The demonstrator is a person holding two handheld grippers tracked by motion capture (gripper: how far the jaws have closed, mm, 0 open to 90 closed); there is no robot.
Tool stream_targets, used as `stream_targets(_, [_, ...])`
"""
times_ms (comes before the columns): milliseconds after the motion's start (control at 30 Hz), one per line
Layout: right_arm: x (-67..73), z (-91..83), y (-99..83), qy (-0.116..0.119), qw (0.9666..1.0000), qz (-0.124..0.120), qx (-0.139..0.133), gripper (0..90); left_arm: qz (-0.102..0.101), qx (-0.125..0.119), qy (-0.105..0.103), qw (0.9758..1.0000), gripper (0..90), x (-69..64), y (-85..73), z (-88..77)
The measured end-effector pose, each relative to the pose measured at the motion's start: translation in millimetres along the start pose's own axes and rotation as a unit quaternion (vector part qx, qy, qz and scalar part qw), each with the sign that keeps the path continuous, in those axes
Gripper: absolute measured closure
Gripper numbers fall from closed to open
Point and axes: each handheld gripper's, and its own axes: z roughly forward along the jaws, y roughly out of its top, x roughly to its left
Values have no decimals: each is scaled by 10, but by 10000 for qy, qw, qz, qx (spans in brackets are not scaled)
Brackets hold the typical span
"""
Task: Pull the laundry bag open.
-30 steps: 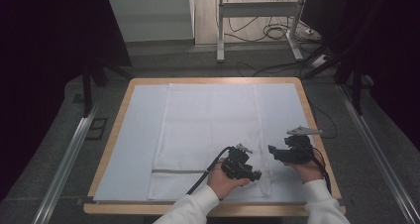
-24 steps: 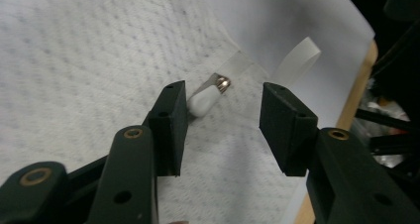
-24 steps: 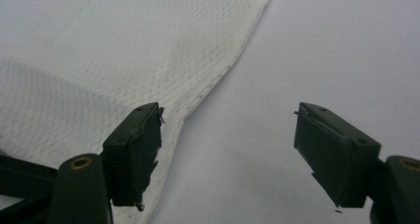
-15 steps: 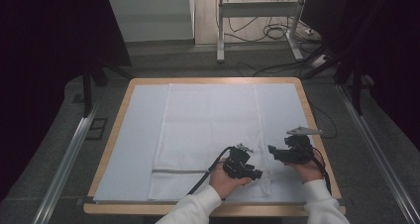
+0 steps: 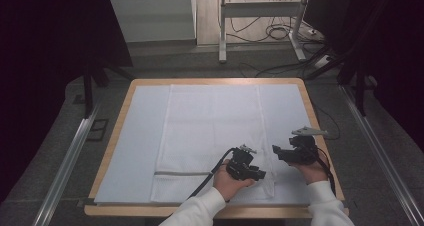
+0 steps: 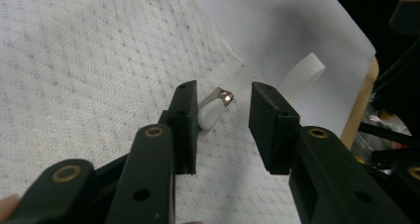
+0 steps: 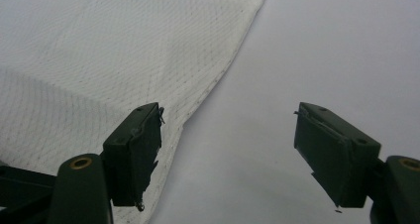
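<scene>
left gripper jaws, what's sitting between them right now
In the left gripper view, a small white zipper pull with a shiny metal tip lies between the jaws of the left gripper, at the edge of the white textured cloth. The jaws have just been closing, still apart.

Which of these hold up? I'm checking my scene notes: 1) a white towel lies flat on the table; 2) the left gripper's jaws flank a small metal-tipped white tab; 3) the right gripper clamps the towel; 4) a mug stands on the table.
1) True: the white towel lies spread on the table.
2) True: the left gripper, its jaws just closing, has the tab between them, not yet pinched.
3) False: the right gripper is open, empty, over the towel's edge.
4) False: no mug there.
</scene>
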Motion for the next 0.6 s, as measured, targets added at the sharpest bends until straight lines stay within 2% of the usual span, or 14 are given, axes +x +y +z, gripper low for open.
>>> stream_targets(333, [-26,-18,5,-29,10000,35,-30,260,57,-52,248,9997,688,-32,-17,62])
stream_targets(400, [-33,-21,5,-42,10000,53,-32,261,154,-45,342,9993,695,-59,-20,68])
stream_targets(467, [-35,-24,5,-42,10000,62,-36,262,170,-55,366,9992,701,-60,-22,69])
stream_targets(600, [-47,-35,5,-64,9999,72,-55,263,157,-89,422,9989,761,-50,-29,68])
